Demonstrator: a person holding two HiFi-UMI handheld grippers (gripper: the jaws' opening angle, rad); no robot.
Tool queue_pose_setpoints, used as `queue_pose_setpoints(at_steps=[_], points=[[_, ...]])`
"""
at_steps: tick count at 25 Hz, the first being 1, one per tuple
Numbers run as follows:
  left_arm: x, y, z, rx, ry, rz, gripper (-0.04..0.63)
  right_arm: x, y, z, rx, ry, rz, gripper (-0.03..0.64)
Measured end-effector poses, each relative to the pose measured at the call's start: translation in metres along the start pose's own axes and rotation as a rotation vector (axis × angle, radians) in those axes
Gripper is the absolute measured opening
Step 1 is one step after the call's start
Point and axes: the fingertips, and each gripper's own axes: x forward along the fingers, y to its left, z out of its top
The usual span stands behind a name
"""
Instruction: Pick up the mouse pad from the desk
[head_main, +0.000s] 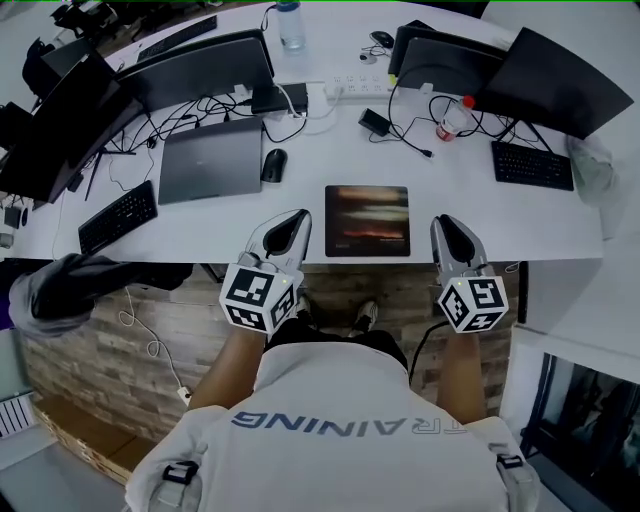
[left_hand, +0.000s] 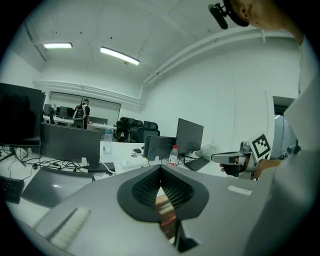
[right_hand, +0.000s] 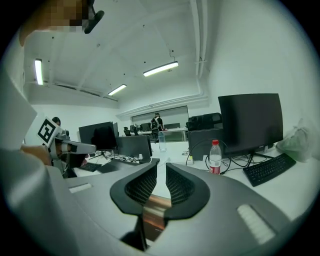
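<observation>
- A dark rectangular mouse pad with a reddish printed picture lies flat at the white table's near edge.
- The left tool, just left of the mouse pad, is closed and empty.
- The right tool, just right of the mouse pad, is slightly parted and empty.

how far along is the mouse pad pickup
Done: nothing yet. The mouse pad lies flat on the desk, near its front edge, untouched.
In hand: the left gripper and right gripper hover either side of it, both empty, left jaws together, right jaws slightly apart.
Left: close on an edge of the pad, then lift it.
</observation>
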Motion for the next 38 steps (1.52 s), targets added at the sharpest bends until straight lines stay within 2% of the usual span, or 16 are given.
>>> queue_pose_setpoints(at_steps=[6,10,13,17,19,28,34,38], points=[[0.000,-0.002,0.001,-0.014,-0.015,0.049,0.000,0.011,-0.003,-0.004,-0.058,0.035,0.032,0.147],[0.000,-0.003,0.004,-0.013,-0.021,0.058,0.000,0.013,-0.005,-0.003,-0.071,0.039,0.036,0.184],[0.001,-0.006,0.003,-0.009,-0.014,0.055,0.000,0.018,-0.010,-0.012,-0.093,0.098,0.032,0.209],[0.003,-0.011,-0.006,-0.013,0.010,0.048,0.000,0.029,-0.012,-0.055,-0.150,0.275,0.050,0.230],[0.002,-0.012,-0.012,-0.019,0.023,0.048,0.000,0.035,-0.012,-0.079,-0.159,0.346,0.064,0.267],[-0.002,-0.011,-0.027,-0.036,0.062,0.074,0.000,0.057,-0.024,-0.174,-0.159,0.585,0.104,0.350],[-0.012,-0.011,-0.041,-0.053,0.089,0.101,0.000,0.064,-0.026,-0.246,-0.191,0.760,0.142,0.350],[-0.017,-0.007,-0.048,-0.067,0.097,0.122,0.000,0.068,-0.025,-0.272,-0.206,0.805,0.140,0.329]])
